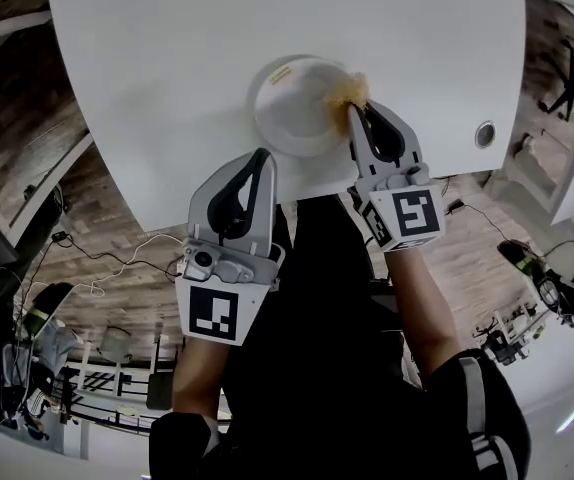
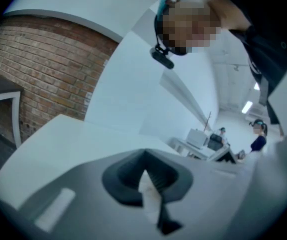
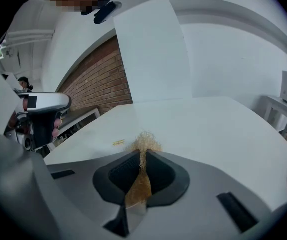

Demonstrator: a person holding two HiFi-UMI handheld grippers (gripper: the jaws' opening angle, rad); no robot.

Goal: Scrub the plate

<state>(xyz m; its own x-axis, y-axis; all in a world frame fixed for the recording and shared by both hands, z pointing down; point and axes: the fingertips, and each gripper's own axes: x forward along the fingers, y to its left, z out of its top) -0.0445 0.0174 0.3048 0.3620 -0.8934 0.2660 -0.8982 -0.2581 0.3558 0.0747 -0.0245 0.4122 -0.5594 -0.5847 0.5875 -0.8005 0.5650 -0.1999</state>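
The plate point(image 1: 297, 108) looks stiff, smooth and light, probably slippery on the bare tabletop point(image 1: 167, 68), so it is likely to skate or spin under the scrubbing unless it is pinned. The rim is the only sensible hold, since the centre has to stay free for the scrubber point(image 1: 350, 93). A ceramic plate would chip if levered hard at the edge, so a firm but shallow pinch seems right.

The left gripper point(image 1: 260, 158) meets the plate at its near-left rim. In the left gripper view its jaws are clenched on a thin white edge point(image 2: 148, 186), which appears to be that rim. The right gripper point(image 1: 357, 113) has its jaws closed tight on the scrubber point(image 3: 142, 144), a tuft of pale golden, wiry fibre that sticks out past the tips. It is soft and springy, so it should flatten under pressure rather than scratch. In the head view the tuft sits at the plate's right rim, touching or just above it.

The plate is round and plain white, with a raised rim and a shallow well. It nearly blends into the white tabletop near the person's edge. A small yellowish mark shows on its far-left rim. No food residue can be made out.
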